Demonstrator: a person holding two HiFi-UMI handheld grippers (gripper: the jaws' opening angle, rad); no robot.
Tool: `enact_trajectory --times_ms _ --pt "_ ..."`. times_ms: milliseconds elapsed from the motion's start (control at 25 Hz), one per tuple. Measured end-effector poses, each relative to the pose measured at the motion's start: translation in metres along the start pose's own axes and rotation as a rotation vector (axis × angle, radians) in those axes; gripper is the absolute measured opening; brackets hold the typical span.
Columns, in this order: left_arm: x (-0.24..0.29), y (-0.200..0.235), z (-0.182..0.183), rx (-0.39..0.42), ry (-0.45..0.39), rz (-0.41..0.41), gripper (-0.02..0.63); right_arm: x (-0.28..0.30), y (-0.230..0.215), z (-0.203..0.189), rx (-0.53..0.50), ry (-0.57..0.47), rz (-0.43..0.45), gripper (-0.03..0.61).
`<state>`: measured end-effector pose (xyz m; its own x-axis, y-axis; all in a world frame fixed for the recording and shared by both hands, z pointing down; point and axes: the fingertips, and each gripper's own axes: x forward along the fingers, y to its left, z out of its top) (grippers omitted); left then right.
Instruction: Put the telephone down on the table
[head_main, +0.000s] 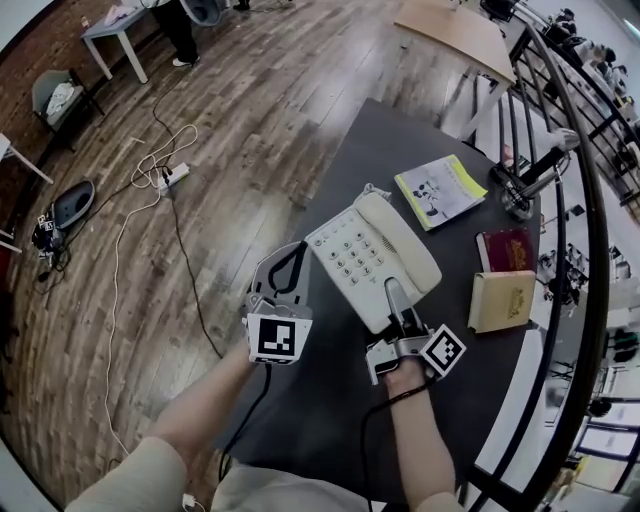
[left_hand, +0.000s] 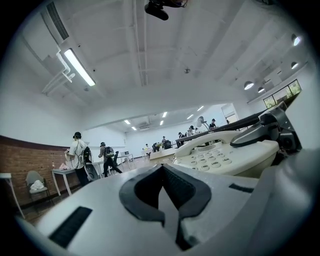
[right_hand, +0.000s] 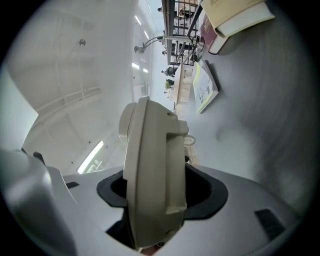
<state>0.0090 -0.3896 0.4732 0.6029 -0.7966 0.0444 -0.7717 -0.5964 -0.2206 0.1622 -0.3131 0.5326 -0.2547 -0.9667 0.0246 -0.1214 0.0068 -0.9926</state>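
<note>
A cream push-button telephone (head_main: 372, 258) with its handset on the cradle sits over the middle of the dark table (head_main: 330, 405). My right gripper (head_main: 398, 305) is shut on the telephone's near edge. In the right gripper view the telephone (right_hand: 152, 165) stands edge-on between the jaws of that gripper (right_hand: 155, 205), with the grey tabletop to the right. Whether the base touches the table I cannot tell. My left gripper (head_main: 287, 272) hovers just left of the telephone at the table's left edge, shut and holding nothing. The left gripper view shows its tips (left_hand: 162, 172) together, with the telephone (left_hand: 225, 157) at the right.
A yellow-green booklet (head_main: 440, 190) lies beyond the telephone. A dark red book (head_main: 505, 248) and a cream book (head_main: 502, 300) lie at the right, near a black lamp stand (head_main: 520, 190) and a railing (head_main: 590, 250). Cables (head_main: 165, 175) run across the wooden floor at the left.
</note>
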Motion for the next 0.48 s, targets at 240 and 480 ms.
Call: enact_trajectory --times_ms 240,480 --pt "0.044 0.006 -0.034 -0.011 0.018 -0.001 0.003 0.042 -0.040 0.017 0.000 -0.008 -0.038 0.267" --pt "0.081 0.009 -0.101 -0.145 0.119 -0.012 0.003 0.071 -0.094 0.026 0.008 -0.004 -0.085 0.267"
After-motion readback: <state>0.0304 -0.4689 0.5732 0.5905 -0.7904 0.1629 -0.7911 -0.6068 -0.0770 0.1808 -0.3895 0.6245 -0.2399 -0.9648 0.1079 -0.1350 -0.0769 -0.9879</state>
